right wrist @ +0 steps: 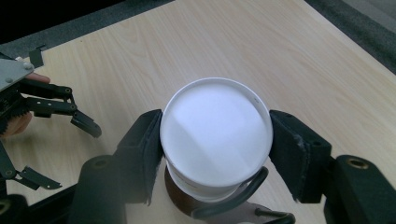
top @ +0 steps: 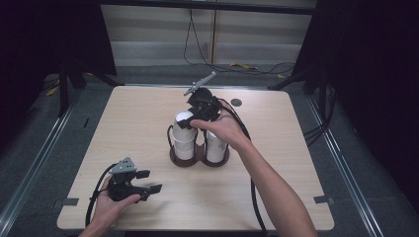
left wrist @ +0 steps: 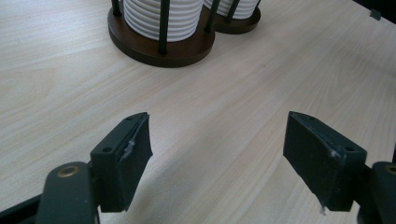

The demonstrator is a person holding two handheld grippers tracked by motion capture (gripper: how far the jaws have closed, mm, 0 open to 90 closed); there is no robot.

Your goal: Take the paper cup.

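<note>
Squarely between my right claw's two black pads sat the white paper cup, upside down, its flat round bottom facing up at the claw's camera. It was plain matte white, with a thin raised edge around the disc. A pad pressed on either side of it, so that claw was closed on the cup. Beneath the cup, straight down from the claw, I could see the dark brown wooden base and a curved black rod of the cup holder.

From above, the cup topped the stack of ribbed white cups in the holder's left bay; a second white stack stood in the bay beside it. My right hand reached forward over the holder, forearm stretched diagonally across the table, the claw tipped down onto the stack from behind, its grey plate pointing away from me.

My left claw rested low on the near part of the table, well apart from the holder, held in my left hand. Its jaws stood wide with only bare wood between them, and the holder lay ahead of their tips.
</note>
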